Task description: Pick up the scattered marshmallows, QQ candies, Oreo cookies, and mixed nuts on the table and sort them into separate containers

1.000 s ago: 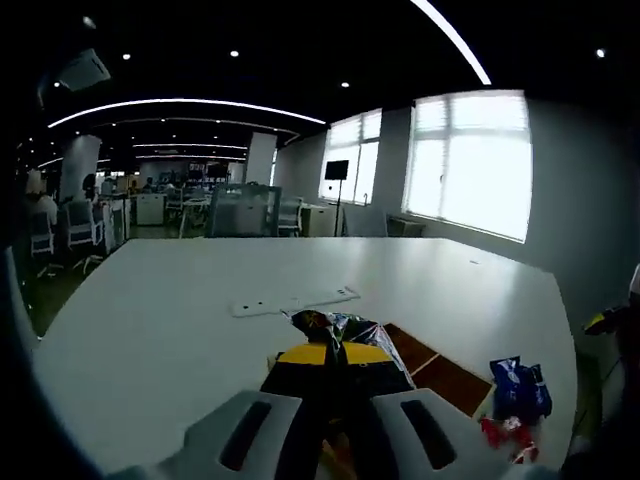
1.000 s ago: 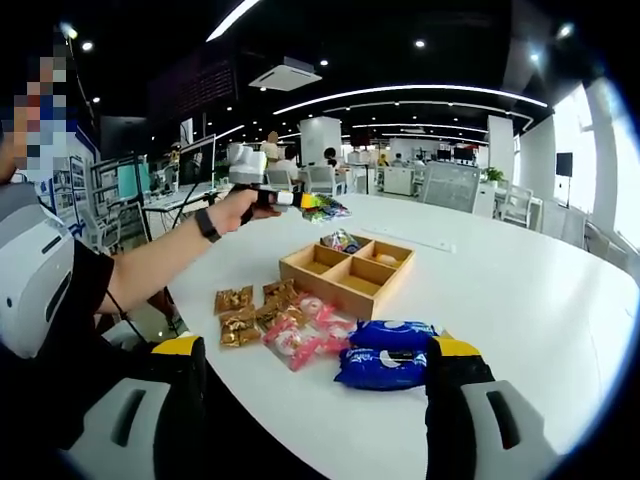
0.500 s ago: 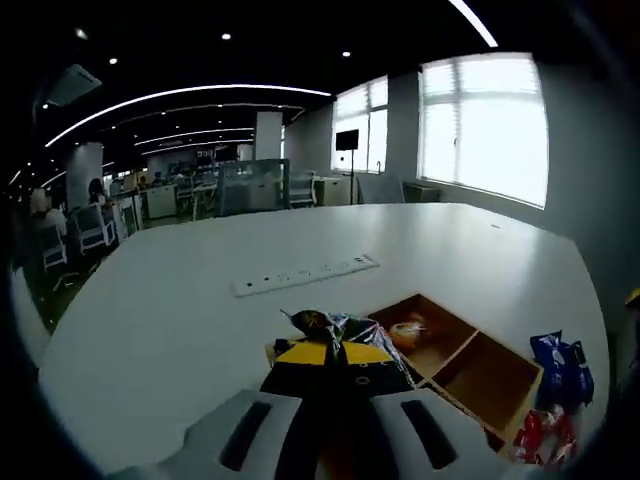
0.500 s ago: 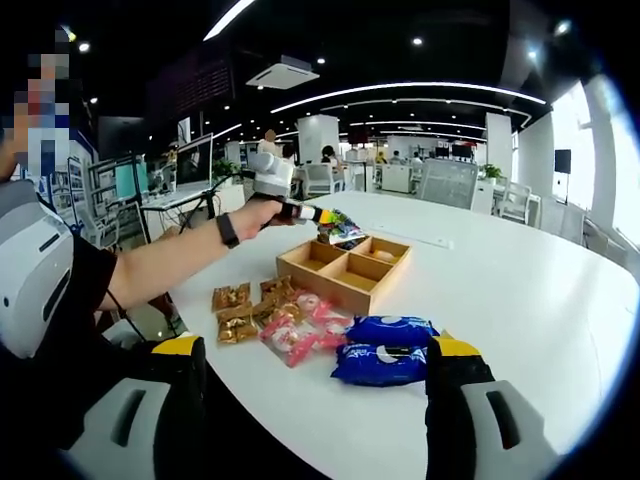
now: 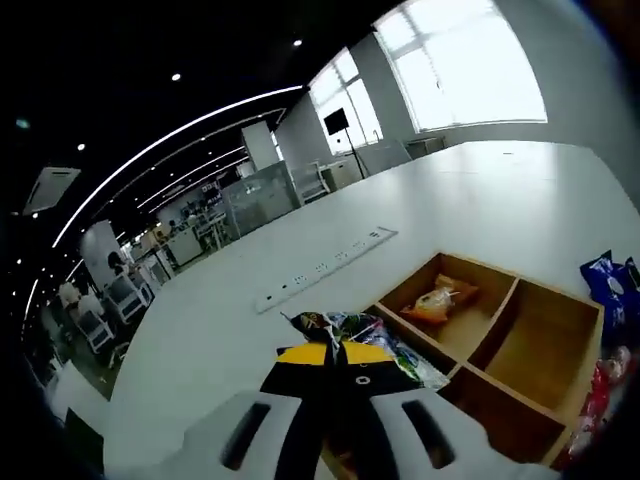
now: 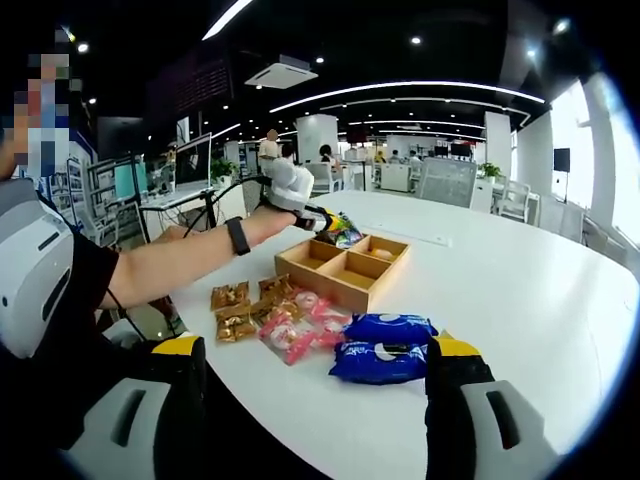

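The left gripper (image 5: 335, 352), at the bottom centre of the left gripper view, has its yellow-tipped jaws closed together on a shiny multicoloured packet (image 5: 335, 325); the print on the wrapper is too small to read. Just beyond the jaws sits the wooden tray (image 5: 520, 292), divided into four compartments, spreading to the lower right of the frame. One far compartment holds an orange packet (image 5: 437, 301). At the right edge lie a blue cookie pack (image 5: 610, 290) and, below it, red-and-pink candy wrappers (image 5: 600, 385), none with readable lettering. A white power strip (image 5: 325, 268) lies on the white table (image 5: 480, 190) toward the middle of the frame.

The right gripper (image 6: 310, 375) stands with its jaws wide apart at the bottom corners of the right gripper view, nothing between them. Between the jaw tips, in the middle of the frame, lie two blue cookie packs (image 6: 385, 351) with white markings that I cannot read, pink-and-white candy packets (image 6: 298, 322) to their left, and golden-brown packets (image 6: 235, 310) further left. Behind them the tray appears as a whole, with the other gripper held over its far-left corner by a hand (image 6: 275, 208) wearing a dark wristband. This view also takes in the person's dark sleeve at the left and the office desks and chairs behind.
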Demonstrator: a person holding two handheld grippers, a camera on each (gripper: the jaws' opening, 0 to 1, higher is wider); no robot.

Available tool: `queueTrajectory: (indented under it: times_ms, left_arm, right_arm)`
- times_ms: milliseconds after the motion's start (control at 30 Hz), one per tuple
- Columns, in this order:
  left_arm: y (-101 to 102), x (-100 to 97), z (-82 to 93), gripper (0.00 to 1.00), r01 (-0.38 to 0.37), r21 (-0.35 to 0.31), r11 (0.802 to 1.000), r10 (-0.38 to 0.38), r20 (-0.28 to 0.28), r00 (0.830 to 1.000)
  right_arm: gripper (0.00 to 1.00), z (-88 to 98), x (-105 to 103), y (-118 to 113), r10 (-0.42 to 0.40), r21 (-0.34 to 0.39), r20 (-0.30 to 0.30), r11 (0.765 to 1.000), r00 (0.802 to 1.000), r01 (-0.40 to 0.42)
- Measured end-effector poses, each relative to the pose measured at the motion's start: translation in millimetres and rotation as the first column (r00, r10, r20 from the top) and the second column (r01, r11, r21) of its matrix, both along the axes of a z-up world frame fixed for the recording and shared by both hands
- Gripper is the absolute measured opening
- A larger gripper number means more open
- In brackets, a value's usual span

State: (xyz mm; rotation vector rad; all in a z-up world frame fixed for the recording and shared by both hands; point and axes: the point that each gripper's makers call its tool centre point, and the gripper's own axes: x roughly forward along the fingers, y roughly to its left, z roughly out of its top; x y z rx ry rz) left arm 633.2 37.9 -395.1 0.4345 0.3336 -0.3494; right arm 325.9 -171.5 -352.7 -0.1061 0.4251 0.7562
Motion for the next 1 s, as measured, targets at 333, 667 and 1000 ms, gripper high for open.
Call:
queueTrajectory:
  times_ms: [333,667,1000]
  left_arm:
    - [-5.4,-11.1,-11.2,0.07,0.027,0.127,0.992,-0.03,0.021,0.999]
    - [-3.7,-15.4,-13.1,0.08,0.028,0.042,0.999,-0.027,-0.013,1.0]
    - [-1.5,-12.1,-13.4,0.12,0.028,0.044,0.999,-0.028,-0.012,1.0]
  right_arm:
    - [0.86,-2.7,-0.2,2.5,0.009,0.004,-0.006,1.0,1.0,-0.009]
    - [0.86,-3.4,-2.0,2.3,0.009,0.003,-0.009,1.0,1.0,-0.009]
    - [0.86,-2.1,-3.1,4.3,0.014,0.0,-0.007,1.0,1.0,-0.014]
